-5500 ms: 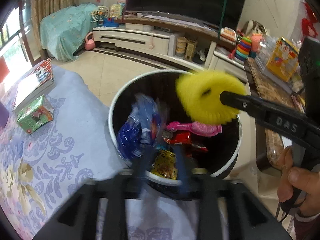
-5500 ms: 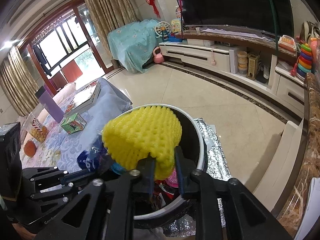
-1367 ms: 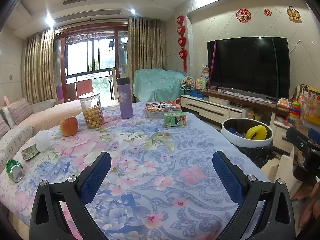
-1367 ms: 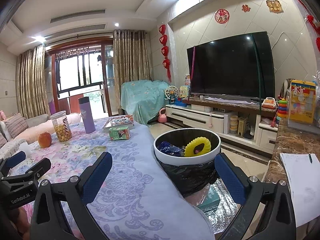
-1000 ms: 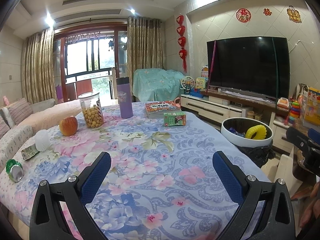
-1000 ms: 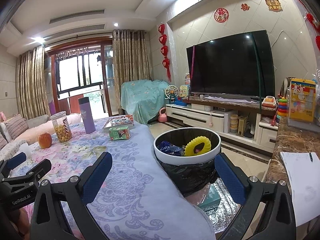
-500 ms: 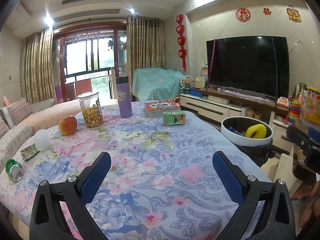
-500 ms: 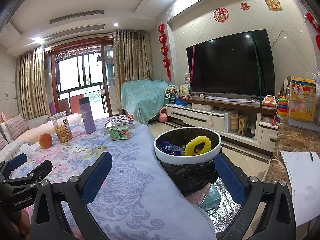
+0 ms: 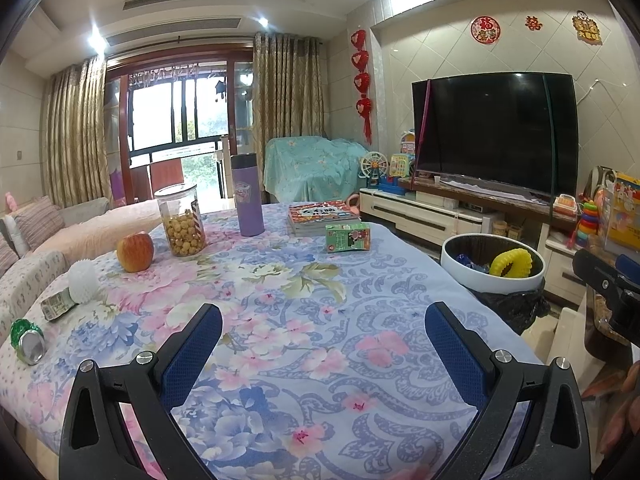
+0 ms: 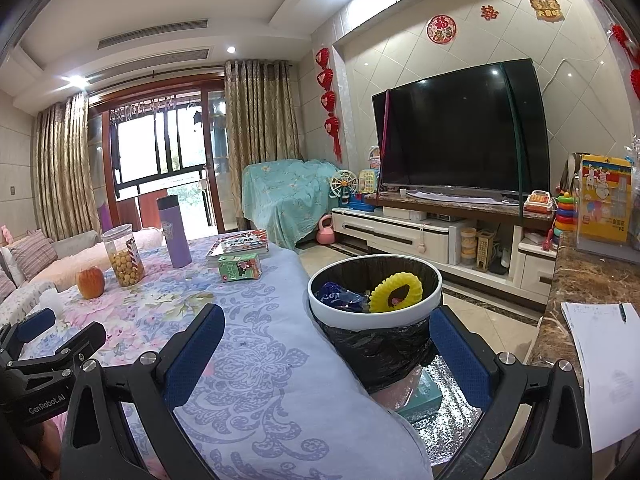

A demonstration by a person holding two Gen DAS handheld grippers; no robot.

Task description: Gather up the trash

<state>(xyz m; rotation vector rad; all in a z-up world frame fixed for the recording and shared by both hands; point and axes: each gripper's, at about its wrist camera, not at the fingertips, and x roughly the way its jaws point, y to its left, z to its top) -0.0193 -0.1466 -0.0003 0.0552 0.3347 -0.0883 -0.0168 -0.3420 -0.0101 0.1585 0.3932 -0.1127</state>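
left gripper [image 9: 323, 346]: spread wide, empty, over floral tablecloth [image 9: 280, 300] | right gripper [image 10: 327, 348]: spread wide, empty | yellow foam net sleeve [image 10: 395, 293]: inside white-rimmed black-lined trash bin [image 10: 374, 312] beside tablecloth

The tablecloth [image 9: 280, 304] is lavender-blue with pink flowers and darker blue scrollwork. On it stand a purple flask [image 9: 247, 195], a red-and-yellow apple [image 9: 135, 251], a green carton [image 9: 347, 237] and a white ball [image 9: 83, 281]. Beside the cloth, the bin [image 10: 374, 312] has a white rim and black liner, holding a yellow foam net [image 10: 395, 287] and blue wrapper [image 10: 338, 295].
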